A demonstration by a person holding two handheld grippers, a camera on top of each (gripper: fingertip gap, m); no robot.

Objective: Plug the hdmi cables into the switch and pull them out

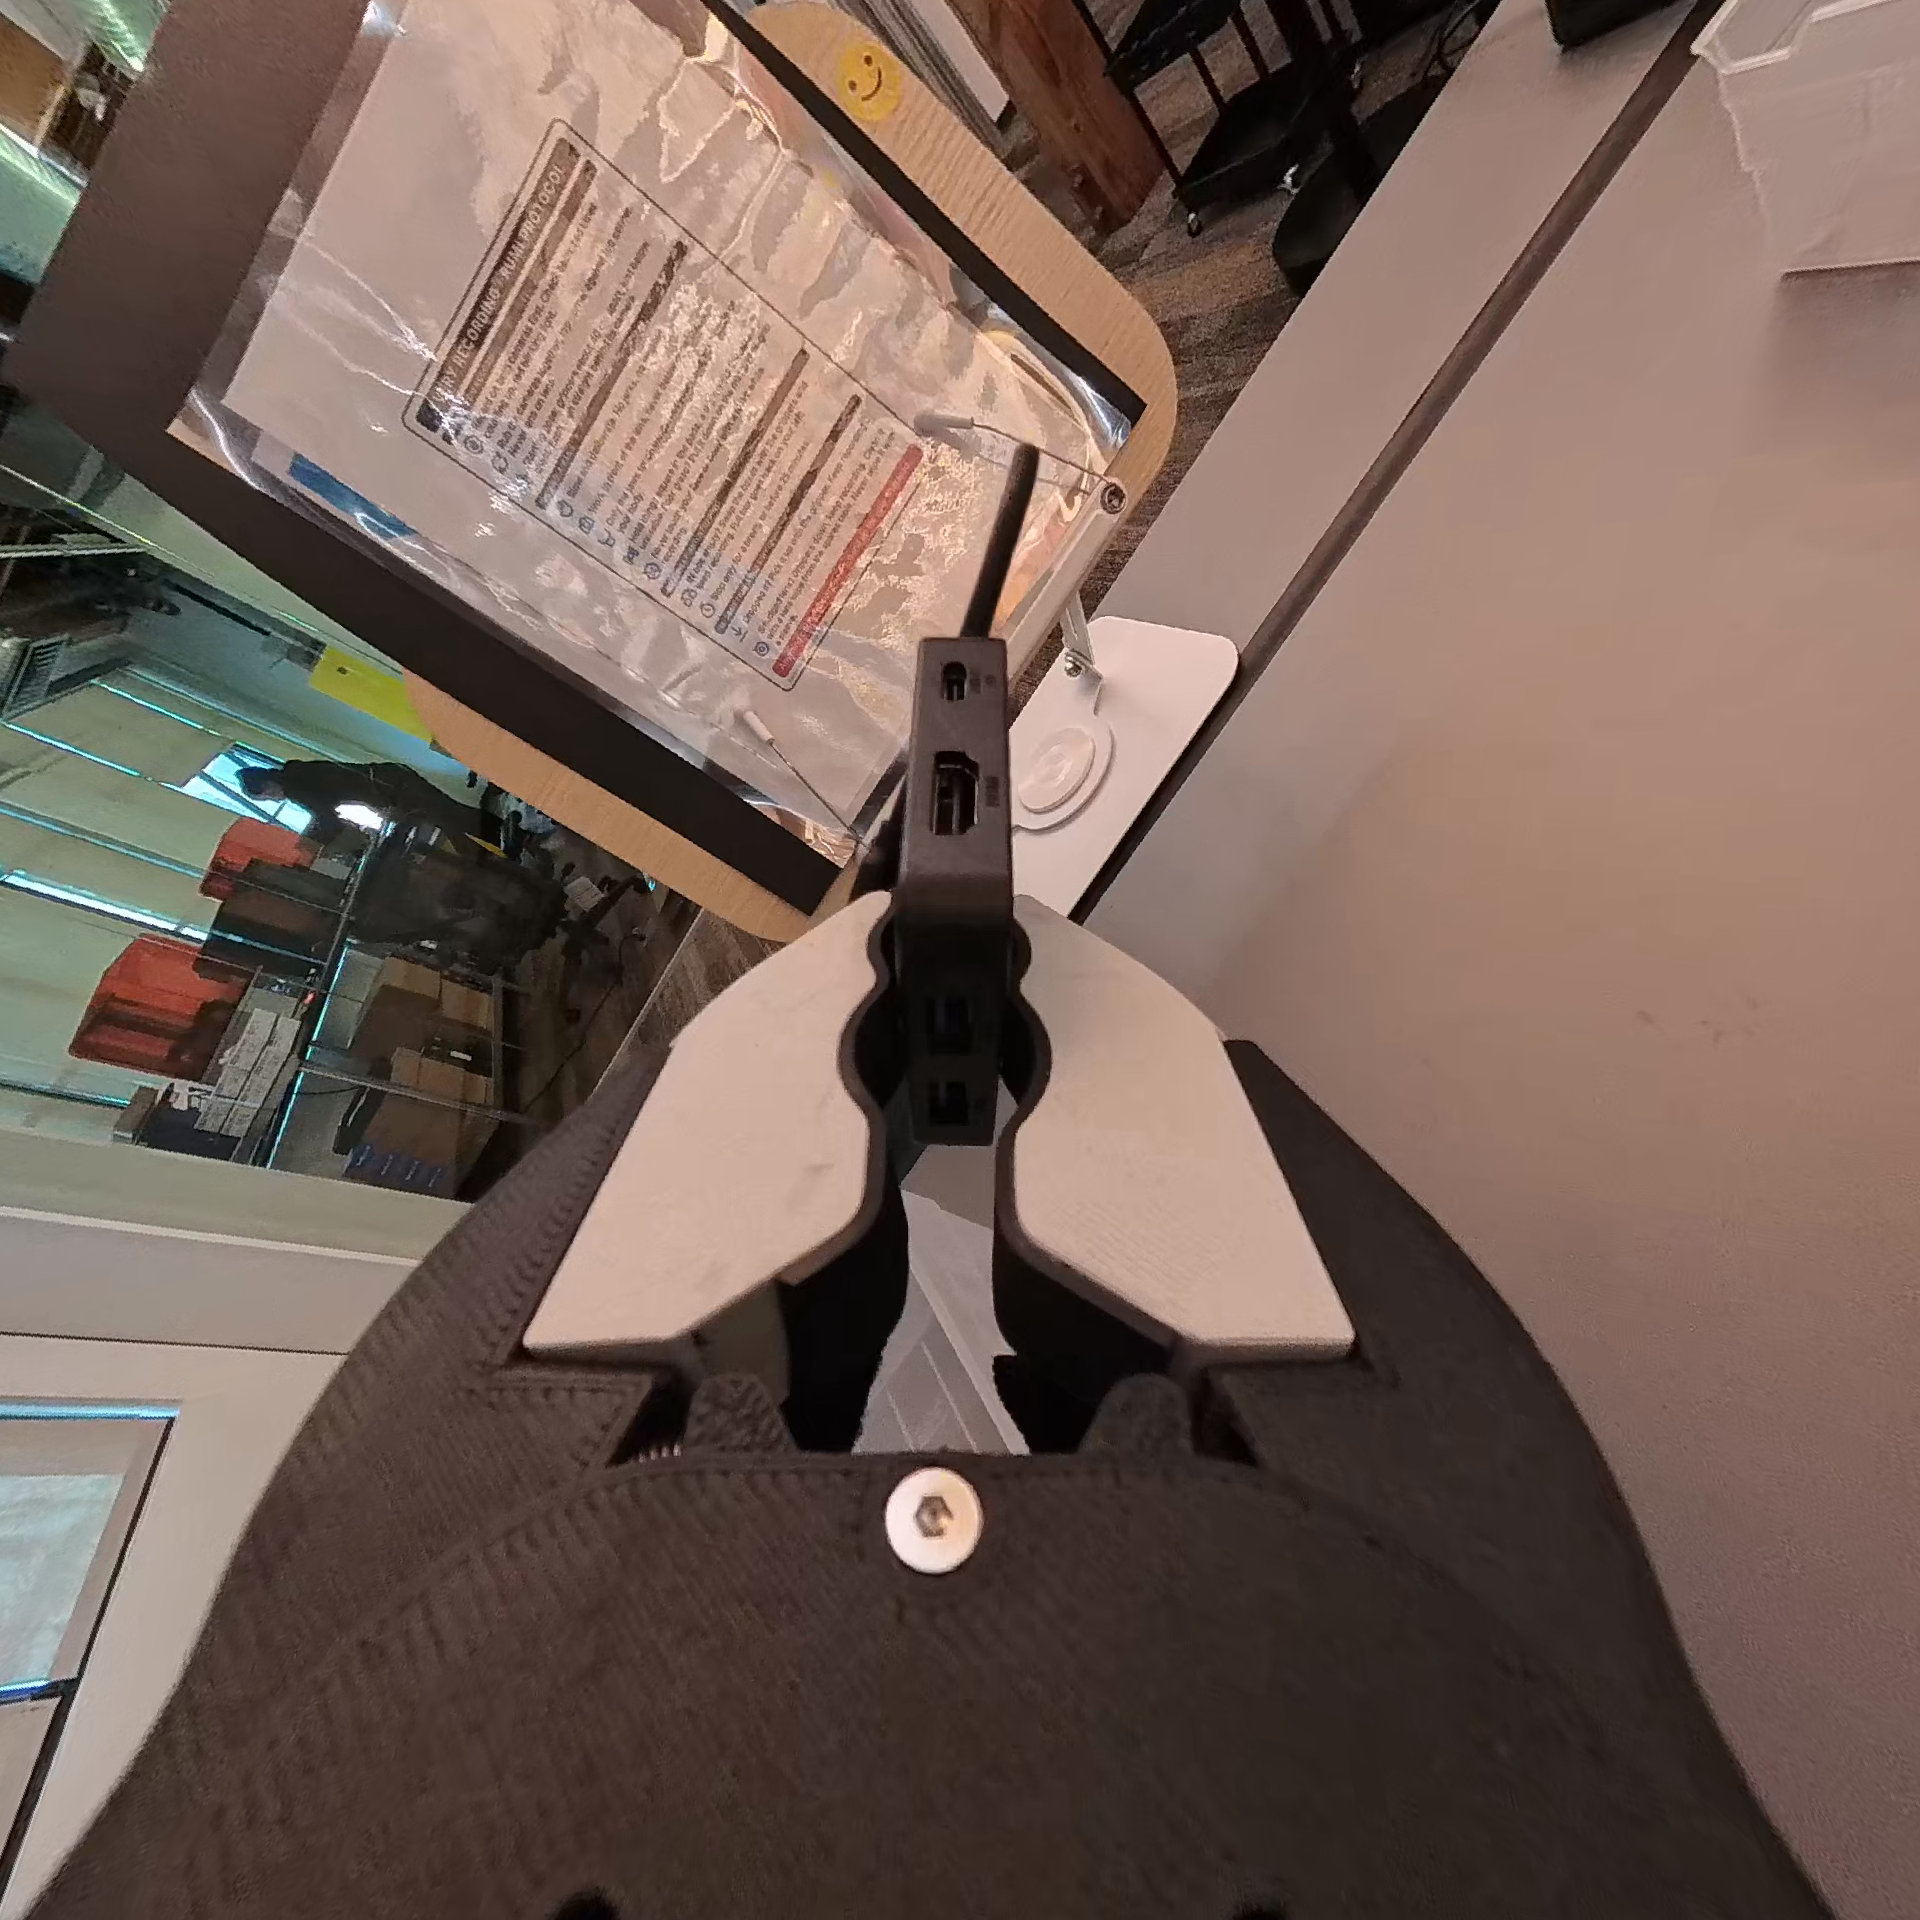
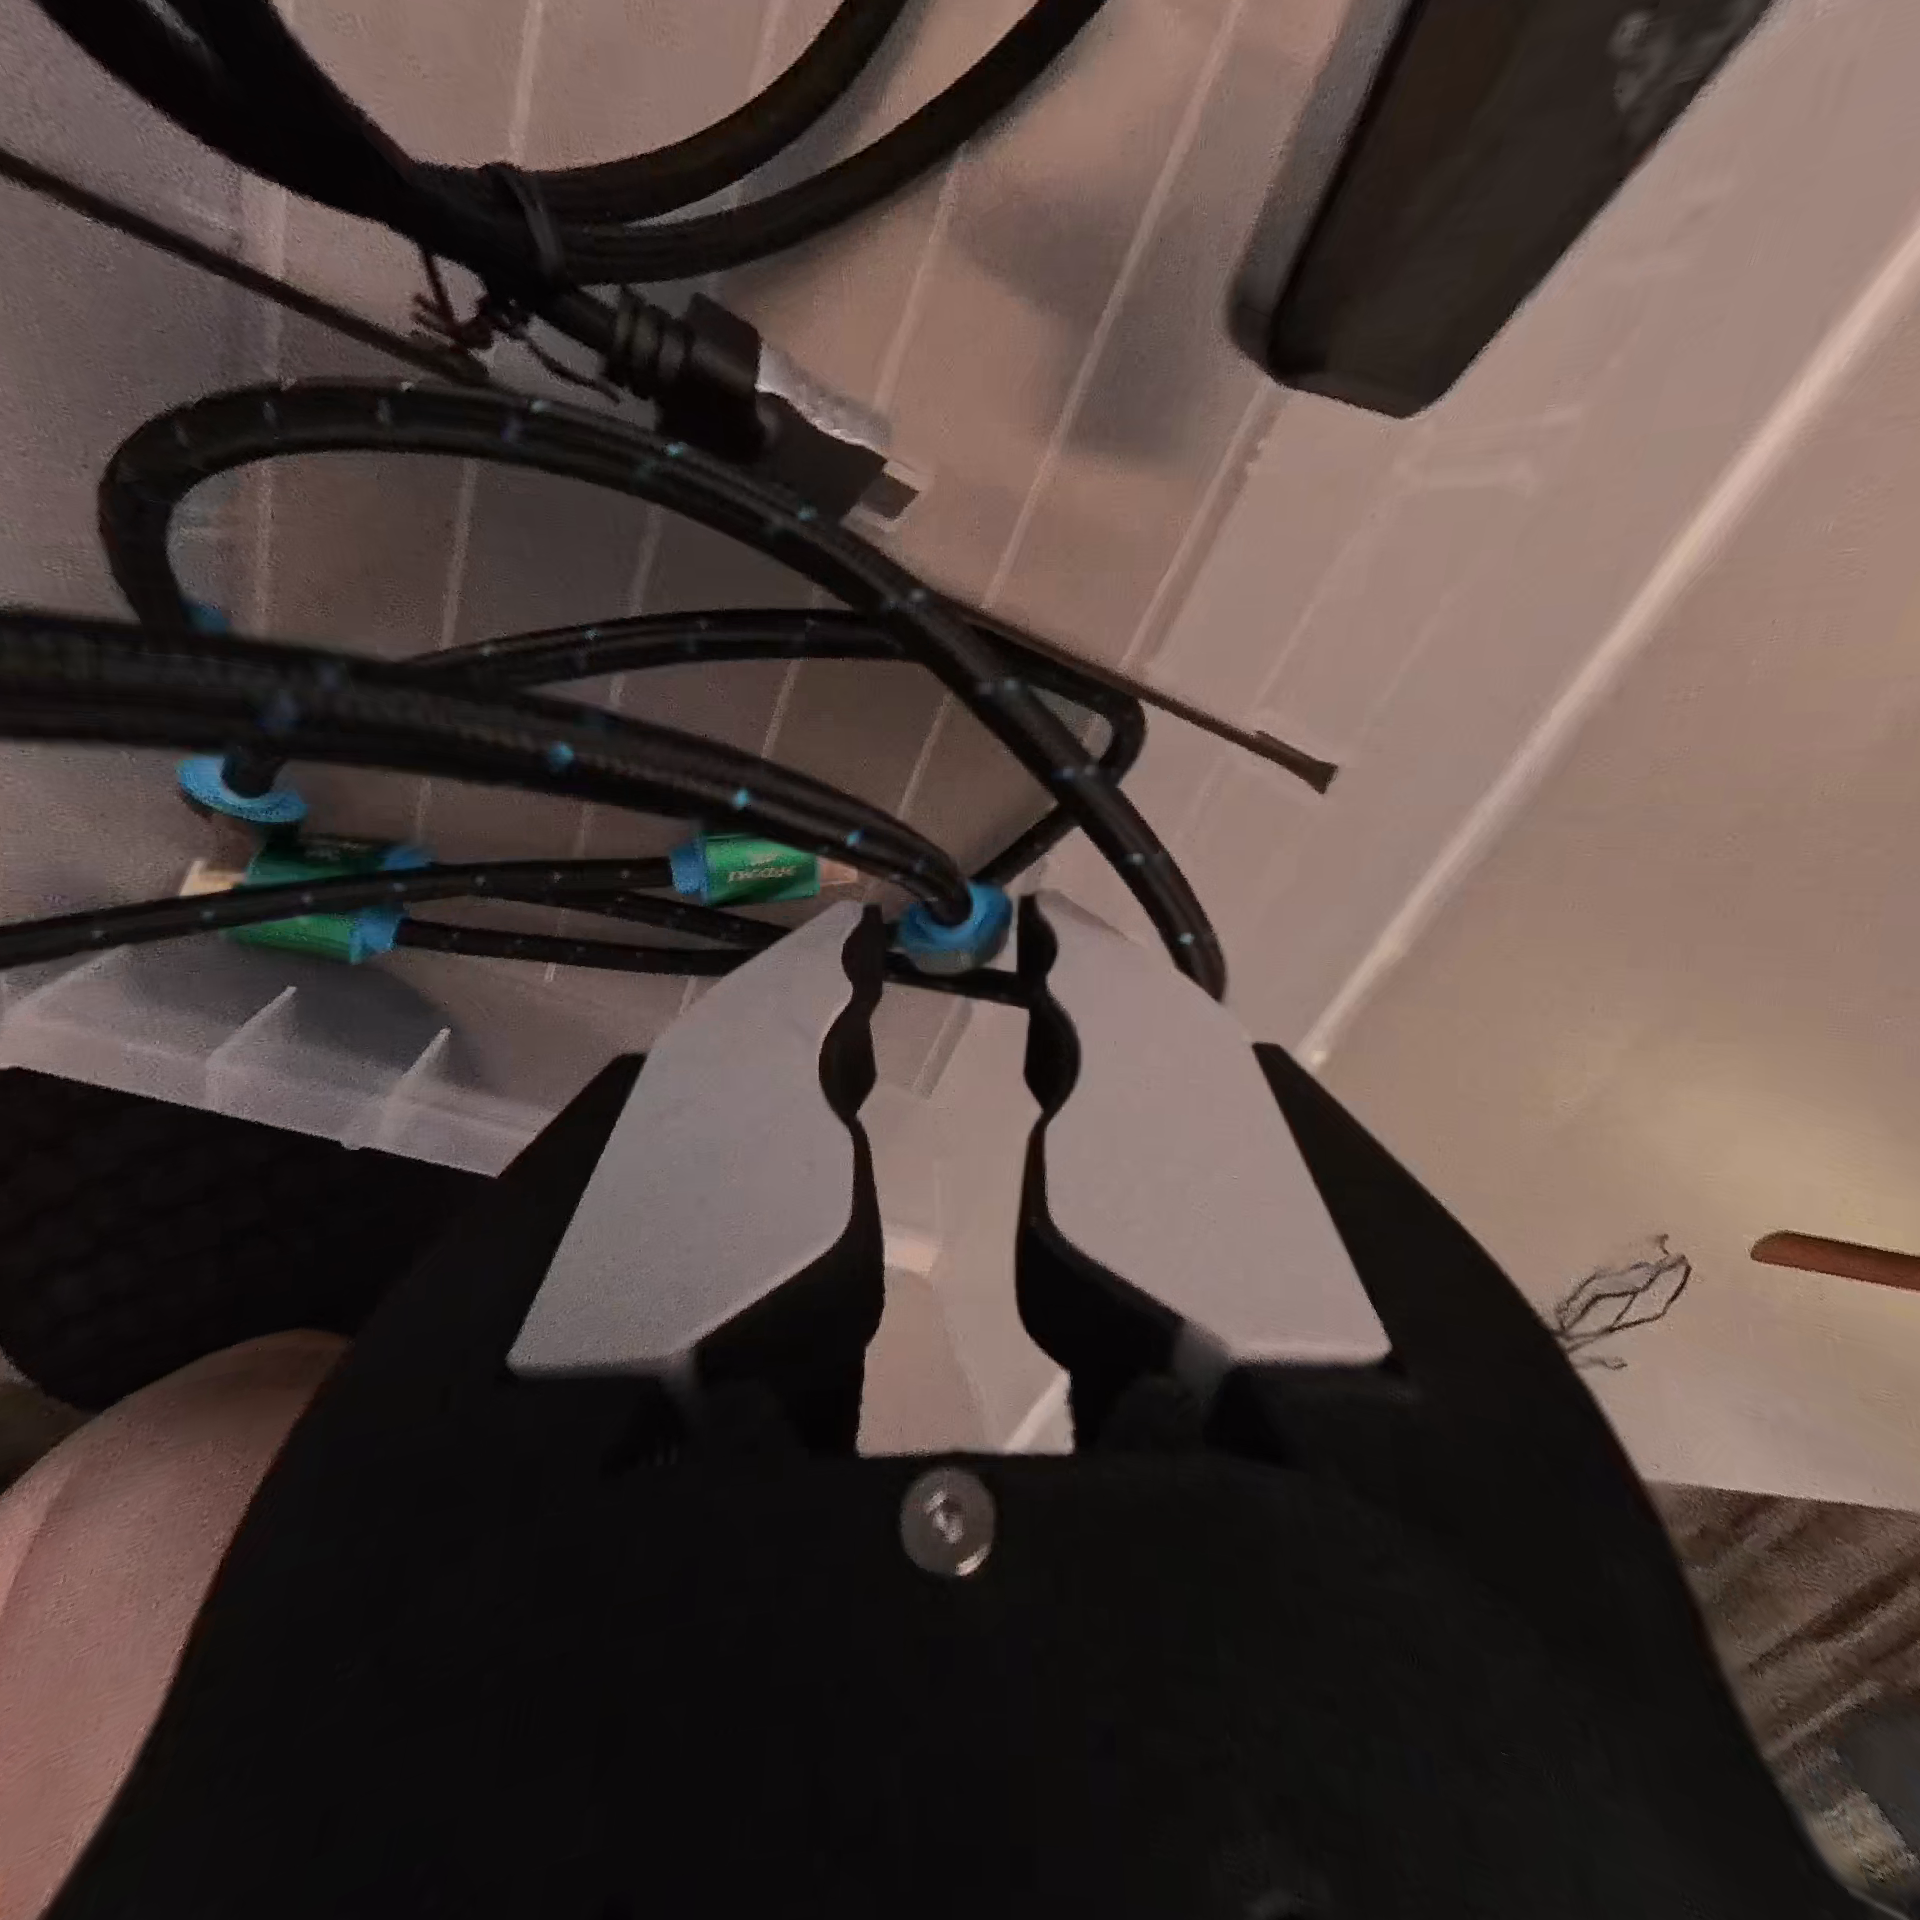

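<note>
While the left gripper clamps the small rigid switch edgewise, the right gripper hangs unclenched over springy braided hdmi cables; the blue-collared plug at twelve o'clock offers the stiff hold.

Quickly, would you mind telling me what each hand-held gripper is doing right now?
Left hand-held gripper: shut on the black HDMI switch.
Right hand-held gripper: open, holding nothing, its tips at a blue-collared cable plug.
</note>
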